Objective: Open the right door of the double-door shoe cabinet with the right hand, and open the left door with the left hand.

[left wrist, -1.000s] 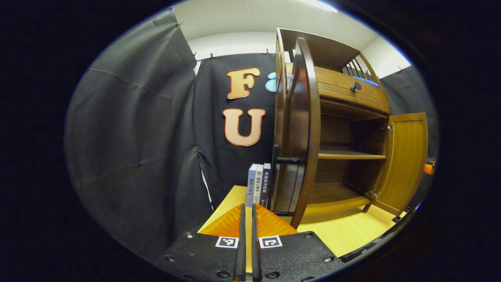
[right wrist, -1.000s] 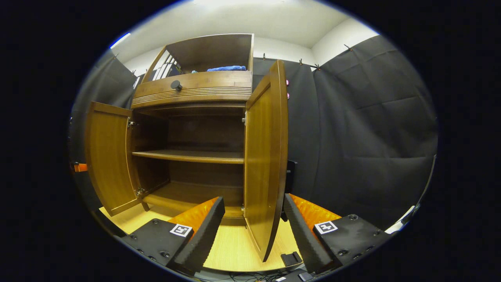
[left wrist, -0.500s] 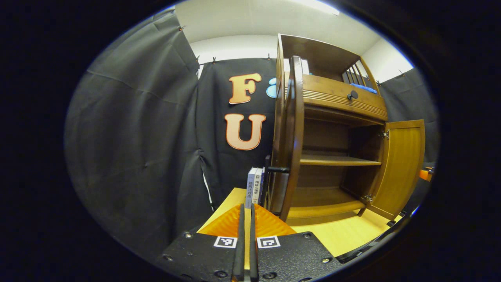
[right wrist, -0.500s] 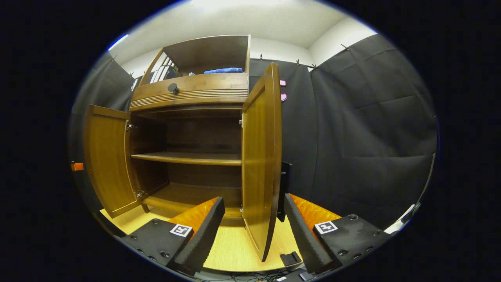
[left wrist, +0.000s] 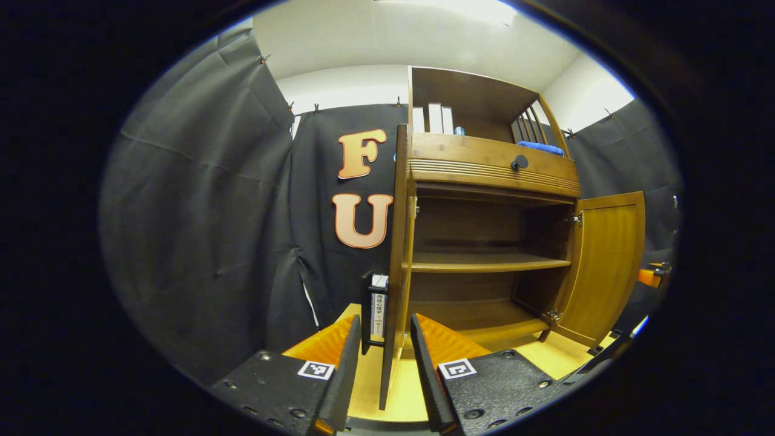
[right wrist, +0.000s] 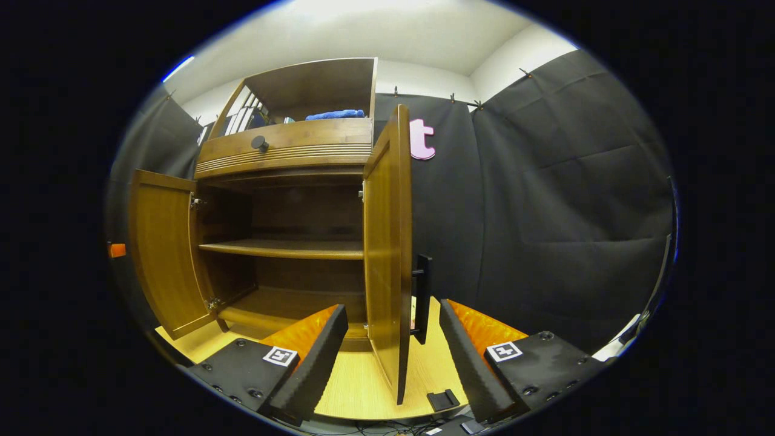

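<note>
The wooden shoe cabinet (left wrist: 484, 172) stands with both doors swung wide. In the left gripper view the left door (left wrist: 396, 254) is edge-on, its black handle (left wrist: 366, 315) on the outer side. My left gripper (left wrist: 384, 319) is open, its fingers either side of the door's lower edge and apart from it. In the right gripper view the right door (right wrist: 387, 254) is edge-on with its black handle (right wrist: 422, 297) facing right. My right gripper (right wrist: 392, 306) is open and holds nothing, a little short of that door. The left door (right wrist: 160, 254) hangs open at far left.
Inside, a bare shelf (left wrist: 484, 263) crosses the cabinet. Above it sits a drawer with a round knob (left wrist: 519, 162), and a blue cloth (right wrist: 336, 114) lies on top. Books (left wrist: 378, 303) stand beside the left door. A small black object (right wrist: 442, 399) lies on the light wooden table (right wrist: 357, 387).
My left gripper went from shut to open, and its view swung so the left door now lies between its fingers. The right door swung a little further open; the right gripper stayed open.
</note>
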`<state>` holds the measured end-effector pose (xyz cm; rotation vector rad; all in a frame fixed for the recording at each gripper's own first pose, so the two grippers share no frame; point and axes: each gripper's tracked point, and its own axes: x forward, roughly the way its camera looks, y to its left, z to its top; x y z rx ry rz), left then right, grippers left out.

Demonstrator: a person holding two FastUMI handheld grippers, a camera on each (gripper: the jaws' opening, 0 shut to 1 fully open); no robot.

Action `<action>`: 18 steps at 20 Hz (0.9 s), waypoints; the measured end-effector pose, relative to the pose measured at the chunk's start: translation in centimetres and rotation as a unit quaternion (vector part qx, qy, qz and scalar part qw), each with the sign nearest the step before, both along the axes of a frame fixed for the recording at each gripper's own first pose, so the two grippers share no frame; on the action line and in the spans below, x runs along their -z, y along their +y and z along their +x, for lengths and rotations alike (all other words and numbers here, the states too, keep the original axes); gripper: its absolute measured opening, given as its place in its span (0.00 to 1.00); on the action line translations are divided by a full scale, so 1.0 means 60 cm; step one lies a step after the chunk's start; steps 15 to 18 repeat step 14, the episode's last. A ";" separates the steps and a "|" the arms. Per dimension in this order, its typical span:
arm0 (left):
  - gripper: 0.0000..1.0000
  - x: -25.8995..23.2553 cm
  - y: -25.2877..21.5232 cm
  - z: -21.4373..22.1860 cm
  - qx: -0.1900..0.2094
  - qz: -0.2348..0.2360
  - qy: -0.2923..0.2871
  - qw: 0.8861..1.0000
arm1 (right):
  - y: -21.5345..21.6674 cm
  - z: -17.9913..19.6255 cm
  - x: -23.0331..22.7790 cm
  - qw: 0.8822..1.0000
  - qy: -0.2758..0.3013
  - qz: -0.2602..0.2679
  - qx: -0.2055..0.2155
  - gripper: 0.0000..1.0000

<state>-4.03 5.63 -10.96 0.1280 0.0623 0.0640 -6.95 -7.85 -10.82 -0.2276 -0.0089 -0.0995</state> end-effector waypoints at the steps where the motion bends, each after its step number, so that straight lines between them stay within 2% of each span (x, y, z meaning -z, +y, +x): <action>1: 0.58 -0.004 -0.005 0.000 0.002 -0.005 -0.001 1.000 | -0.001 -0.002 -0.001 1.000 0.000 -0.001 0.000 0.95; 2: 0.61 -0.006 -0.008 -0.002 0.002 -0.010 -0.002 1.000 | -0.003 -0.004 -0.002 1.000 -0.001 -0.001 0.000 0.98; 3: 0.64 -0.010 -0.014 -0.005 0.006 -0.014 -0.004 1.000 | -0.003 -0.006 -0.005 1.000 -0.001 -0.001 0.000 0.92; 4: 0.66 -0.012 -0.018 -0.005 0.008 -0.018 -0.007 1.000 | -0.003 -0.008 -0.007 1.000 -0.003 -0.001 -0.001 0.98; 7: 0.77 -0.023 -0.028 -0.009 0.013 -0.023 -0.017 1.000 | -0.009 -0.014 -0.012 1.000 -0.008 -0.001 0.001 0.98; 8: 0.80 -0.026 -0.029 -0.008 0.012 -0.022 -0.019 1.000 | -0.010 -0.013 -0.013 1.000 -0.009 0.000 0.002 0.92; 9: 0.88 -0.029 -0.028 -0.011 0.011 -0.020 -0.021 1.000 | -0.012 -0.013 -0.013 1.000 -0.009 0.000 0.002 0.98; 10: 0.94 -0.032 -0.029 -0.010 0.008 -0.019 -0.025 0.999 | -0.013 -0.012 -0.012 1.000 -0.007 0.001 0.003 0.98; 11: 0.92 -0.034 -0.031 -0.009 0.008 -0.018 -0.027 0.999 | -0.015 -0.012 -0.010 1.000 -0.006 0.002 0.003 0.98; 18: 0.92 -0.039 -0.034 -0.011 0.008 -0.015 -0.032 0.999 | -0.018 -0.010 -0.008 1.000 -0.004 0.007 0.003 0.98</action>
